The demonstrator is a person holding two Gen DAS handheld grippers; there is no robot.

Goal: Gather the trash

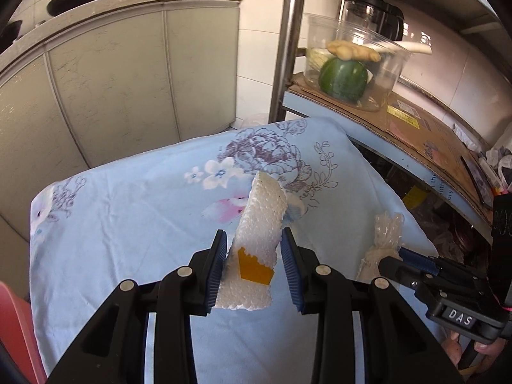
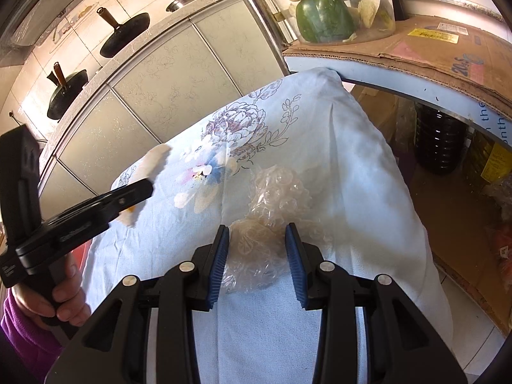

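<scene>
A white foam block (image 1: 259, 243) with a yellow sticker stands tilted between the jaws of my left gripper (image 1: 254, 240), which are closed against its sides. It shows blurred in the right wrist view (image 2: 150, 172). A crumpled clear bubble-wrap piece (image 2: 275, 214) lies on the blue floral cloth (image 2: 336, 166) between the open jaws of my right gripper (image 2: 257, 233). The bubble wrap also shows in the left wrist view (image 1: 382, 240), with the right gripper (image 1: 400, 257) at it.
A metal shelf with cardboard (image 1: 416, 128) stands to the right, holding a clear tub with a green melon (image 1: 342, 76). Grey cabinets (image 1: 112, 80) with pans on top stand behind. Dark bottles (image 2: 438, 140) sit under the shelf. A red object (image 1: 16, 326) is at lower left.
</scene>
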